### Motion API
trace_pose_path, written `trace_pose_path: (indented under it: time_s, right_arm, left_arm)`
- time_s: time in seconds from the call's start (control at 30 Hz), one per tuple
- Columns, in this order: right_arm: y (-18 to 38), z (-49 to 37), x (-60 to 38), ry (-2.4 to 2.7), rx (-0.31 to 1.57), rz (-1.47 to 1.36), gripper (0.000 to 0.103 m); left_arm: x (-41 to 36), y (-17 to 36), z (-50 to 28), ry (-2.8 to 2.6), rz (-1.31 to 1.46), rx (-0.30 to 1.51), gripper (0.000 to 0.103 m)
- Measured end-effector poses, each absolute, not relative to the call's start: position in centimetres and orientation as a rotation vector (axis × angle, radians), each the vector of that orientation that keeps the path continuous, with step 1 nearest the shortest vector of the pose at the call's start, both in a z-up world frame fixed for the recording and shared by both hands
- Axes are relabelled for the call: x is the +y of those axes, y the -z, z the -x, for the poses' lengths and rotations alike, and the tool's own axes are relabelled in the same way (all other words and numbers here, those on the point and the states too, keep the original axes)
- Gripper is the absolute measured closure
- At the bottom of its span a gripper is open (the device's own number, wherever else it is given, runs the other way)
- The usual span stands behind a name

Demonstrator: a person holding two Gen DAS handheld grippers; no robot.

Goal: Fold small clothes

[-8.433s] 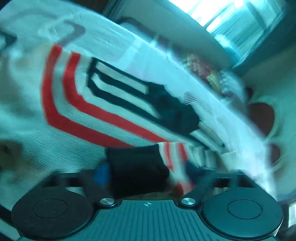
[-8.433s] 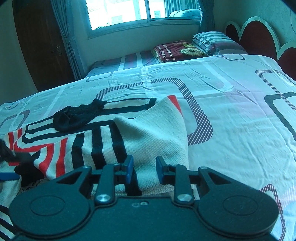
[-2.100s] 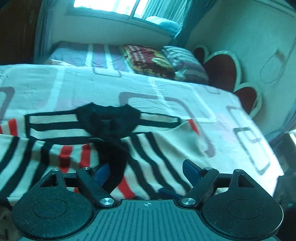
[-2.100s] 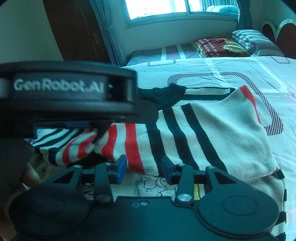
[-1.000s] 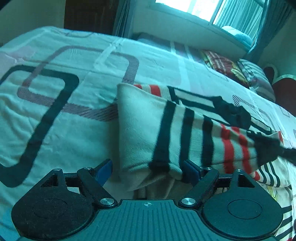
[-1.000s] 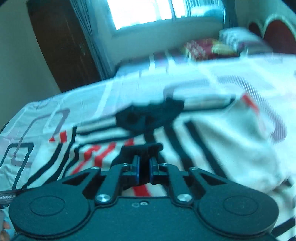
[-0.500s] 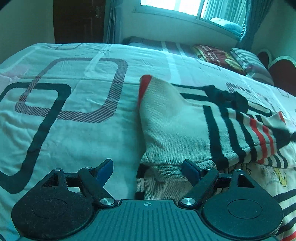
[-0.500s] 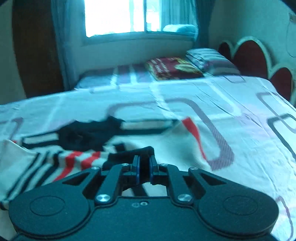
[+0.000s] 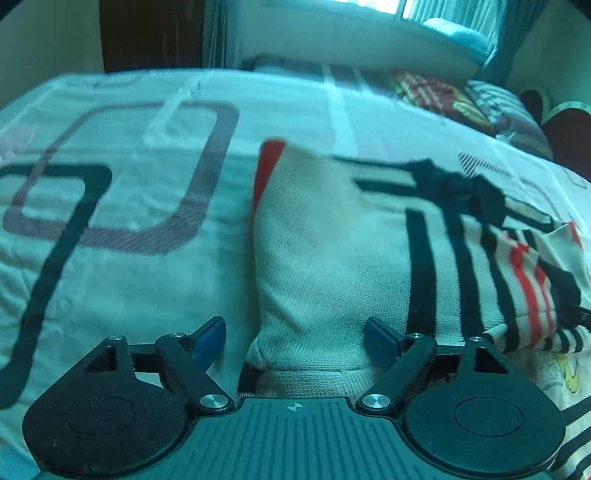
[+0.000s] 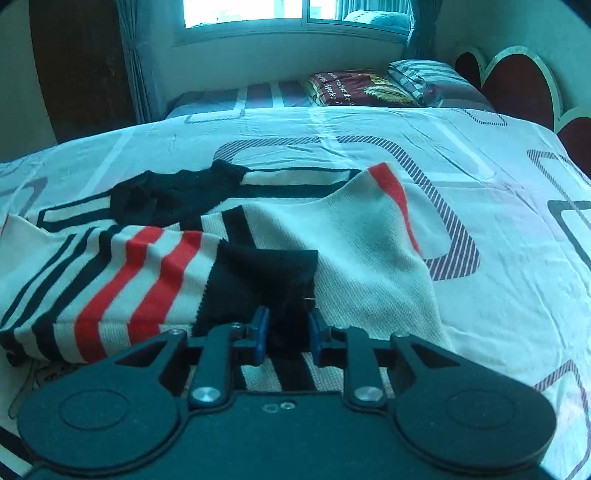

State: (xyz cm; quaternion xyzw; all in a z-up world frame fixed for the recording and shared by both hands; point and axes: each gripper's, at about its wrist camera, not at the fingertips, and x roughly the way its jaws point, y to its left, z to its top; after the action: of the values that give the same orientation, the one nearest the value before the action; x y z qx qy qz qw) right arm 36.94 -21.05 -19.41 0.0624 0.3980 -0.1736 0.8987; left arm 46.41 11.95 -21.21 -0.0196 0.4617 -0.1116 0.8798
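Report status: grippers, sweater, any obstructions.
Left gripper open over sweater's folded edge. Right gripper just opening, black cuff between jaws. Striped sweater partly folded on bed. Nothing blocking.

Folded sweater [image 10: 351,236] on the bedspread [image 10: 480,177], pillows [image 10: 369,86] behind it near the window [image 10: 295,11].

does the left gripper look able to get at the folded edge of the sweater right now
Probably yes: the left gripper stands open with the sweater's folded edge lying between its fingers, and nothing covers it.
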Motion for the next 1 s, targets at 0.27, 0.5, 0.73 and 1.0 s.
trace_pose_path:
  time_s: [0.27,0.5,0.73,1.0]
  right_arm:
    - [16.5,-38.2,-21.2,0.347,0.716,-0.146,0.078]
    - [17.7,-41.1,-21.2,0.366,0.746,-0.118,0.063]
    - [18.7,-42.6,-21.4,0.381,0.759,-0.106,0.054]
    - [20.6,-43.5,-19.7,0.348,0.810,0.019,0.102]
  left_arm:
    - [10.6,18.0,-48.7,0.231,0.019,0.866,0.021]
    - [9.3,19.3,-52.9,0.166,-0.030,0.896,0.020]
    - [9.9,21.1,-55.4,0.174,-0.008,0.910,0.020]
    - [8.8,21.1,-56.4,0.253,0.017,0.860,0.062]
